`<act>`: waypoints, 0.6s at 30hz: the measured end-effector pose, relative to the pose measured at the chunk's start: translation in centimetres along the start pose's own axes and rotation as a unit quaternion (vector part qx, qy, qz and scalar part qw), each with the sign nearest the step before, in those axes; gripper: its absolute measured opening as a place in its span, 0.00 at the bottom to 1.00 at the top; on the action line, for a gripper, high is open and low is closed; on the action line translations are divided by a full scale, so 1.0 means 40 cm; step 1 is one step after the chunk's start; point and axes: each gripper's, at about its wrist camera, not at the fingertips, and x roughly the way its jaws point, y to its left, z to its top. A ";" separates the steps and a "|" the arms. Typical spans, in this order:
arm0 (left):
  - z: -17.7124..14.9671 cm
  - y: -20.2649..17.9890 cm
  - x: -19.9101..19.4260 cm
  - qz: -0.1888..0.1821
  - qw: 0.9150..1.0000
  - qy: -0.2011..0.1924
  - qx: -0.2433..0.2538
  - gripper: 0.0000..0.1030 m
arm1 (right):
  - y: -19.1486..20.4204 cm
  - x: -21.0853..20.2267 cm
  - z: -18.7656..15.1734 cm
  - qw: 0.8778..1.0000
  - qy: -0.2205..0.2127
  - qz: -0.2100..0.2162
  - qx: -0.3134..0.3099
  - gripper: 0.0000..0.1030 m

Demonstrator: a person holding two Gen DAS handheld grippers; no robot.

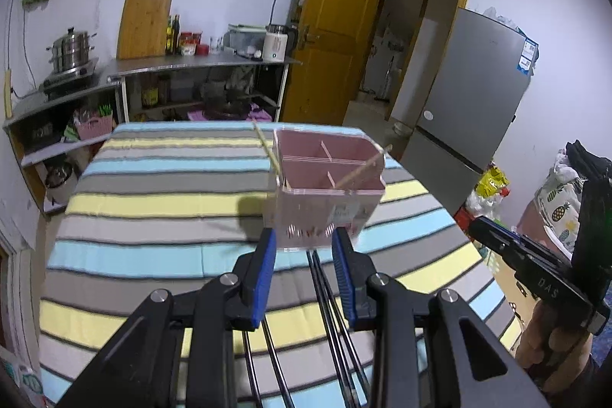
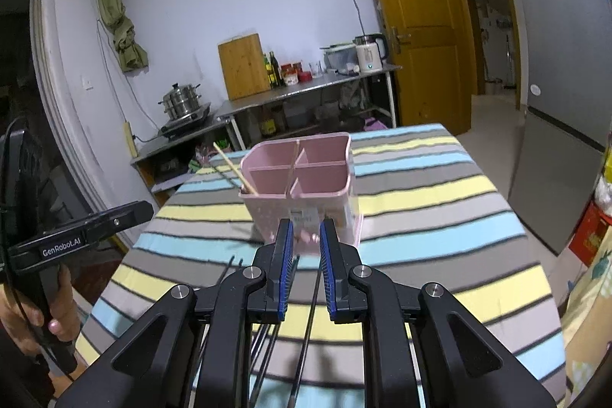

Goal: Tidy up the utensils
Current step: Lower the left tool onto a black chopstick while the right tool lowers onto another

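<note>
A pink holder [image 1: 329, 178] [image 2: 302, 178] with four compartments stands on the striped table [image 1: 153, 201]. Two wooden chopsticks [image 1: 267, 151] lean out of it, one to each side; the left one [image 2: 234, 168] also shows in the right wrist view. Dark metal chopsticks [image 1: 325, 297] [image 2: 308, 327] and silvery ones [image 1: 273, 350] lie on the cloth under both grippers. My left gripper [image 1: 305, 239] hovers just short of the holder, its blue pads apart with nothing between them. My right gripper [image 2: 307, 232] is also close to the holder, with a narrower empty gap.
A steel counter [image 1: 199, 64] at the back carries a cutting board, a steamer pot, bottles and a kettle. A grey fridge [image 1: 478, 94] and an open wooden door [image 1: 332, 25] stand to the right. Bags [image 1: 493, 186] sit beside the table. A hand [image 2: 34, 316] holds each gripper.
</note>
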 end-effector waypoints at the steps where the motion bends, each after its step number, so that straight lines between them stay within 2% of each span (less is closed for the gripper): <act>1: -0.010 0.002 0.000 0.000 1.000 0.003 -0.001 0.31 | 0.000 -0.001 -0.009 1.000 0.002 0.000 0.000 0.14; 9: -0.071 0.002 0.025 -0.002 1.000 0.026 -0.008 0.31 | 0.001 0.024 -0.054 1.000 0.026 0.004 0.002 0.14; 18: -0.129 0.010 0.095 -0.004 0.998 0.068 -0.017 0.31 | 0.001 0.072 -0.092 0.998 0.055 0.010 0.004 0.14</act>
